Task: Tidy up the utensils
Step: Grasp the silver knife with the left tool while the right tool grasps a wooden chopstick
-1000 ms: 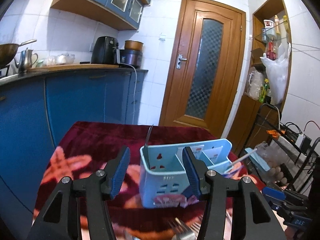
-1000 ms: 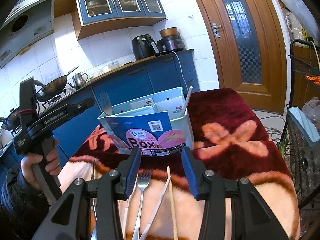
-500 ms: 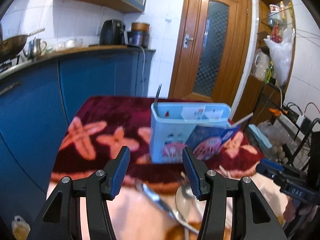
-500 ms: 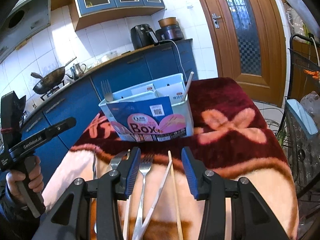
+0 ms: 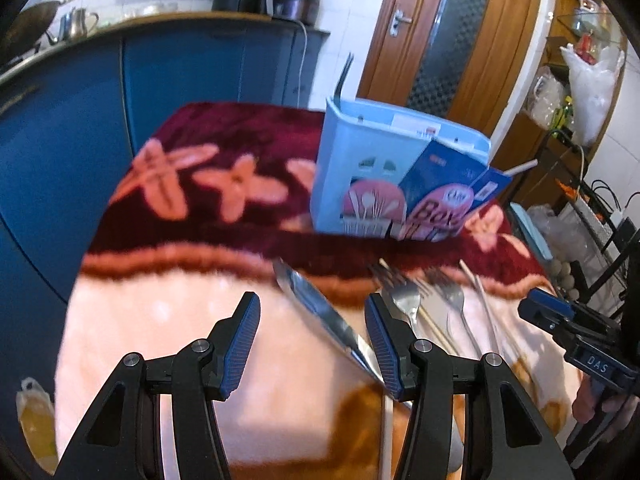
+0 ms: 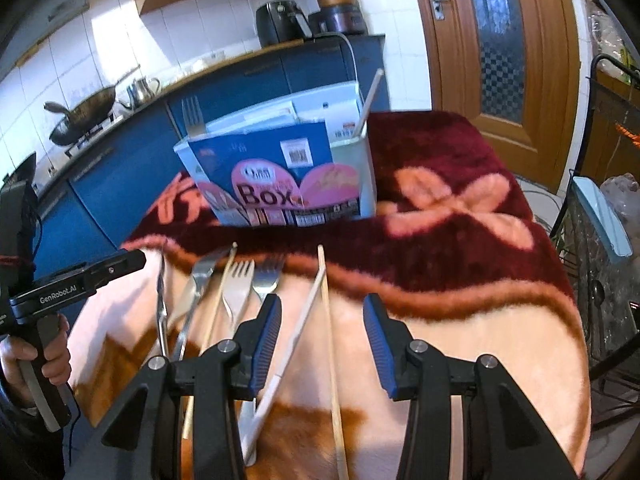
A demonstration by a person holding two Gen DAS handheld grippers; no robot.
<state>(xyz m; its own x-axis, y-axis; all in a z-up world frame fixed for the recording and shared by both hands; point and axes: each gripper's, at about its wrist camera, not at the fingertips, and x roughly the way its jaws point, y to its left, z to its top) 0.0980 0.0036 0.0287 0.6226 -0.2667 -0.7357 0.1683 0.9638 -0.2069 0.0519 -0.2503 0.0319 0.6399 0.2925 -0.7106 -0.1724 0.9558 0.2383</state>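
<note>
A light blue utensil box with a blue "Box" label stands on the blanket-covered table; it also shows in the right wrist view. A fork and a chopstick stand in it. A knife, several forks and chopsticks lie loose in front of it. My left gripper is open and empty above the knife. My right gripper is open and empty above the chopsticks.
The table is covered with a maroon and peach flowered blanket. Blue kitchen cabinets stand to the left, a wooden door behind, and a wire rack to the right of the table.
Both grippers have pulled back from the box and tilted down toward the loose utensils. The left gripper has moved from right at the box to above the knife. Both stay open.
</note>
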